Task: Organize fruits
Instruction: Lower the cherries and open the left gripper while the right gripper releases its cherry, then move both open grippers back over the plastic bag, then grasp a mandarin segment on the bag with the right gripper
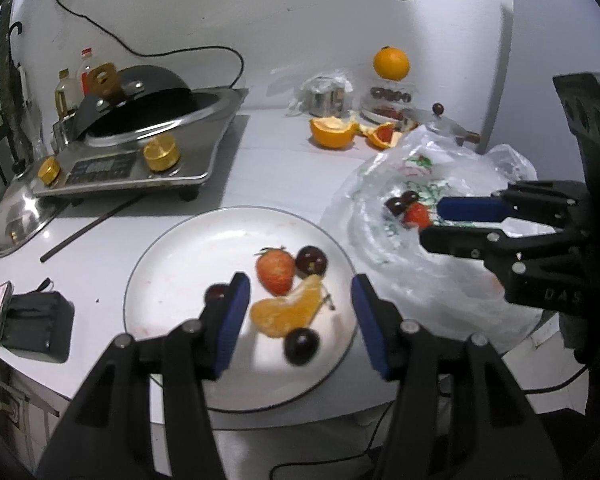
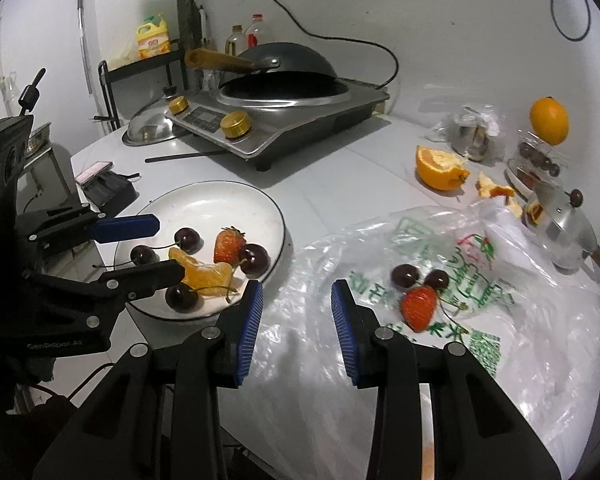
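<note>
The left gripper (image 1: 300,316) hangs over the round white plate (image 1: 180,264) with its blue-padded jaws apart and nothing between them. On the plate lie a red strawberry (image 1: 275,272), a peeled orange segment (image 1: 286,312) and dark cherries: one beside the strawberry (image 1: 311,261), one at the near edge of the segment (image 1: 301,346) and one half hidden behind the gripper's left finger (image 1: 216,292).

The right gripper (image 2: 296,320) hovers above the crinkled clear plastic bag with green print (image 2: 460,320), which lies spread on the white table (image 2: 332,168) just to the right of the plate. Its jaws are also parted and empty. On the bag lie a second red strawberry (image 2: 419,307) and two more dark cherries (image 2: 405,275), close together.

Farther back sit a halved orange (image 2: 440,168), a whole orange (image 2: 549,120) perched on a clear container, and a steel induction cooker with gold knobs (image 2: 280,120) carrying a dark wok.
</note>
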The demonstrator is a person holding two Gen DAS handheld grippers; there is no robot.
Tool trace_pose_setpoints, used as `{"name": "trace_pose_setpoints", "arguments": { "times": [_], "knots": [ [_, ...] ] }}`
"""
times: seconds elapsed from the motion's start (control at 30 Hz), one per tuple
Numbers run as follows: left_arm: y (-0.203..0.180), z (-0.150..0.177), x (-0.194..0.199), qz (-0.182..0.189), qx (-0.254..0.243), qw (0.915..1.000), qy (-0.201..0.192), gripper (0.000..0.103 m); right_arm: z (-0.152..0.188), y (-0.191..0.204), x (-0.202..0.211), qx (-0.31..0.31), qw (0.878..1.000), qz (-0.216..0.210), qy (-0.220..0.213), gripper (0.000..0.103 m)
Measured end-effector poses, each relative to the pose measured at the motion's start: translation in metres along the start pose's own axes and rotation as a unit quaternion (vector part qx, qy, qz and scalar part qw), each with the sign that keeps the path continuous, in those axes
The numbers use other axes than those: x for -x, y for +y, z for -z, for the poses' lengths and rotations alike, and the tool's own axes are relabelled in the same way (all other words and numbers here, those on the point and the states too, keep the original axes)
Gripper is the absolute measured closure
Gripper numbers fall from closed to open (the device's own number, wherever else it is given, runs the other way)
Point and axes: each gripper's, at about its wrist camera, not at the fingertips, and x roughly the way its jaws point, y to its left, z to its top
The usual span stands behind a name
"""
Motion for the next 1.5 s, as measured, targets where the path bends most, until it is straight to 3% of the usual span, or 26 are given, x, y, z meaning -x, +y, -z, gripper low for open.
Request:
{"name": "trace_pose_setpoints", "arguments": {
  "times": [0.63,0.73,1.4,1.5],
  "knots": [
    [-0.063,-0.005,0.007,0.011,-0.041,0.9991,-0.007,0.047,0.050,-0.048,0.038,-0.049,0.999,0.022,-0.010,0.065],
    [-0.072,-0.006,0.007,0.014,-0.046,0.9988,-0.010,0.030,0.058,-0.057,0.042,-0.059,0.998,0.026,-0.010,0.065],
    [-0.109,-0.009,-0.010,0.030,-0.075,0.9967,0.009,0.030,0.103,-0.112,0.034,-0.113,0.991,0.062,0.031,0.065],
    [-0.114,-0.009,-0.012,0.034,-0.082,0.9960,0.011,0.030,0.108,-0.114,0.031,-0.117,0.991,0.055,0.037,0.054]
  ]
}}
